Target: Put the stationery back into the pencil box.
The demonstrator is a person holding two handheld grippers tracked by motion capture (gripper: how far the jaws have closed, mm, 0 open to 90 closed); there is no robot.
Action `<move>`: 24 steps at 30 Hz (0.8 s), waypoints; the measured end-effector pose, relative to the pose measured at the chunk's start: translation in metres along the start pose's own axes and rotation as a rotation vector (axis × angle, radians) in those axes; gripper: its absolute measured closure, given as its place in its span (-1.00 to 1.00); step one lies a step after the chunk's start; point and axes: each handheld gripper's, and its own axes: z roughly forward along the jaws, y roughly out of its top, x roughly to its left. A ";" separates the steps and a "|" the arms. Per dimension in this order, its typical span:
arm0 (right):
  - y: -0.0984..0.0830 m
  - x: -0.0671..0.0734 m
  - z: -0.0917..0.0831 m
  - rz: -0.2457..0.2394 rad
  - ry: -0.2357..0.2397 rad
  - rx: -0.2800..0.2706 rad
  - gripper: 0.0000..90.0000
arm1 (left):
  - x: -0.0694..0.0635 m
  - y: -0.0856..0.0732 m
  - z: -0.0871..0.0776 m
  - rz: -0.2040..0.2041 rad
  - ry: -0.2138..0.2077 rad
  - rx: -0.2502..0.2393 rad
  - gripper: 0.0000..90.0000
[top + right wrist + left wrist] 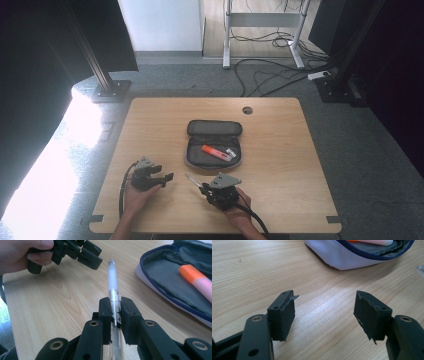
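Wooden tabletop (280, 170) is stretching out under both of my grippers, pale and grained. I am clamping my right gripper (115, 312) on a clear plastic pen (112, 275): the two black pads are pressing the barrel from either side, and the pen is running straight out ahead between them, its frosted front part and small tip sticking forward over the wood. In the high view the pen (193, 180) is reaching up and to the left from that right gripper (204, 189), near the front edge of the table, with my hand wrapped behind it.

I am holding my left gripper (324, 312) with its jaws standing wide apart, nothing between them but bare wood. In the high view it (169, 176) is sitting just left of the pen tip, apart from it, pointing to the right toward it. From the right gripper view I am seeing my left hand (22, 253) gripping its body at the upper left.

Beyond both grippers, a grey pencil case (214, 142) is lying unzipped in the middle of the table, its lid folded back. Inside it an orange-and-pink highlighter (216, 152) is lying at a slant, with a small white thing (231, 152) just beside it that I cannot make out. The case's pale outer wall (332, 255) is near my left jaws, not touching them.
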 end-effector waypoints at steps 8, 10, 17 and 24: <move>0.004 -0.005 -0.004 0.008 -0.014 -0.018 0.75 | 0.000 0.000 0.001 0.000 0.000 0.003 -0.25; 0.005 -0.006 -0.004 0.009 -0.015 -0.021 0.75 | 0.000 0.000 0.001 0.001 0.000 0.003 -0.25; 0.007 -0.012 -0.005 0.015 -0.024 -0.027 0.75 | -0.001 0.000 0.001 0.001 -0.001 0.005 -0.25; 0.010 -0.019 -0.007 0.028 -0.028 -0.041 0.75 | -0.001 0.000 0.002 0.004 -0.001 0.007 -0.25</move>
